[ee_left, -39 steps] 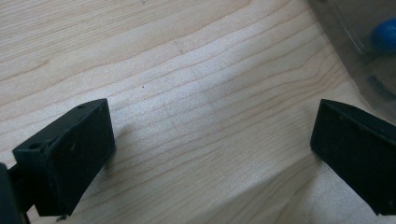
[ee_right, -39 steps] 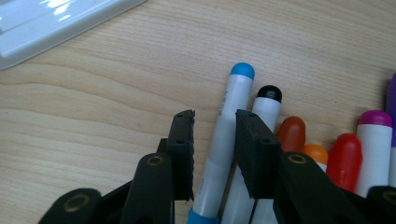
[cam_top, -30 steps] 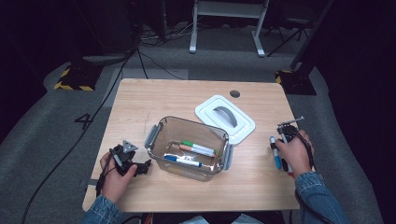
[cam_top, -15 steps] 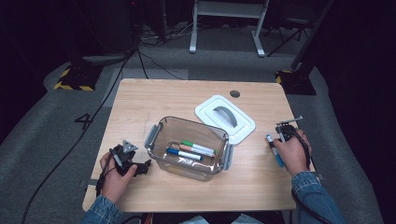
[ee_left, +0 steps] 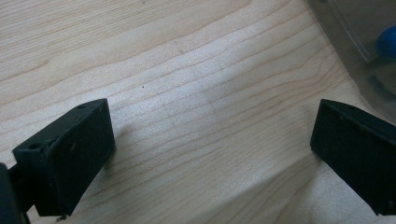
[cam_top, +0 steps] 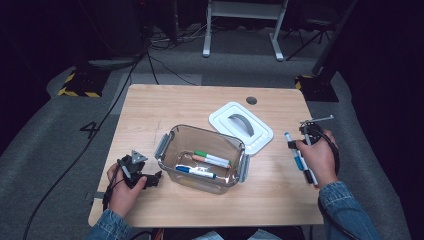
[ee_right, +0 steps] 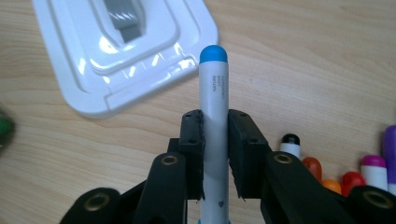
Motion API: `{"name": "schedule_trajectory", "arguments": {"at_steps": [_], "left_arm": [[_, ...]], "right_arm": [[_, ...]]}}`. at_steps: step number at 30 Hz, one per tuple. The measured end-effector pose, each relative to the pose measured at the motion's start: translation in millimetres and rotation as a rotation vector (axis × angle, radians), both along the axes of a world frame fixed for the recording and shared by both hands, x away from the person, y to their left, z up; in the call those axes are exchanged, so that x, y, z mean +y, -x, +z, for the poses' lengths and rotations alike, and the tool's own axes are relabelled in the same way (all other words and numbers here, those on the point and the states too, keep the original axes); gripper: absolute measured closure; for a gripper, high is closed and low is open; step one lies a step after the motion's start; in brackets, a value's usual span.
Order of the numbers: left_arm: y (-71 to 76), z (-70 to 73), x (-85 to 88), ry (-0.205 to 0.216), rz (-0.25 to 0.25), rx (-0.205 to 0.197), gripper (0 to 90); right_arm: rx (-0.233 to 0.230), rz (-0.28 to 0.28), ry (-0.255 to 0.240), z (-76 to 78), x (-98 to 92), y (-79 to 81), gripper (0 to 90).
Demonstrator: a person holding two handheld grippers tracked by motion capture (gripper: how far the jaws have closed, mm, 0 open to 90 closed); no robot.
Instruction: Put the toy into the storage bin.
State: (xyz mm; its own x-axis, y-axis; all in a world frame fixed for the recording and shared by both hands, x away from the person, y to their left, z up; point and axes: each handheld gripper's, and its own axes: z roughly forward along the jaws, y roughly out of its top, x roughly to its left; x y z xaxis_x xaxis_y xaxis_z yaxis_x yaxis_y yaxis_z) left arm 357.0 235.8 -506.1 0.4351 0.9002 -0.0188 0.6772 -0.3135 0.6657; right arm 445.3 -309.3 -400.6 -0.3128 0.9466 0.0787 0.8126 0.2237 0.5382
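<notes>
My right gripper (ee_right: 215, 126) is shut on a white marker with a blue cap (ee_right: 213, 93), which sticks up between the pads. In the high view that marker (cam_top: 295, 152) is lifted just off the table at the right edge, in the right gripper (cam_top: 299, 146). A clear plastic box (cam_top: 202, 135) stands mid-table with a green marker (cam_top: 210, 157), a blue one (cam_top: 195, 171) and one more inside. Its white lid (cam_top: 260, 137) lies behind it to the right. My left gripper (cam_top: 150, 178) rests open on the wood left of the box, with nothing between its jaws (ee_left: 210, 154).
Several more markers (ee_right: 355, 177) with coloured caps lie on the table at the lower right of the right gripper view. The lid (ee_right: 93, 70) is close ahead of the held marker. A corner of the clear box (ee_left: 369, 51) is near the left gripper.
The right gripper has risen off the table with the blue marker in its jaws. The left hand has stayed where it was.
</notes>
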Motion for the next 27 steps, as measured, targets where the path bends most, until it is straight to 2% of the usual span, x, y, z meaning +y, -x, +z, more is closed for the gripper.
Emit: {"name": "schedule_trajectory", "arguments": {"at_steps": [3,4,5,6,9,13,17,27], "left_arm": [[-0.1,0.0,0.1,-0.001,0.0,-0.001,0.1],[-0.1,0.0,0.1,-0.001,0.0,-0.001,0.1],[0.0,0.0,0.0,0.0,0.0,0.0,0.1],[0.0,0.0,0.0,0.0,0.0,0.0,0.1],[0.0,0.0,0.0,0.0,0.0,0.0,0.1],[0.3,-0.2,0.2,0.001,-0.003,-0.001,0.1],[1.4,0.0,1.9,0.0,-0.013,0.003,0.2],[1.5,0.0,2.2,-0.001,-0.015,0.002,0.2]], "right_arm": [[-0.036,0.033,-0.011,18.4,8.2,2.0,76.8],[-0.036,0.033,-0.011,18.4,8.2,2.0,76.8],[-0.051,0.049,-0.014,26.5,12.9,3.0,76.8],[-0.051,0.049,-0.014,26.5,12.9,3.0,76.8],[-0.083,0.084,-0.024,41.4,23.7,5.9,76.8],[-0.111,0.123,-0.028,50.9,33.9,9.2,76.8],[-0.146,0.184,-0.029,65.3,53.0,14.6,76.8],[-0.192,0.281,-0.049,86.9,83.8,22.1,76.8]]}}
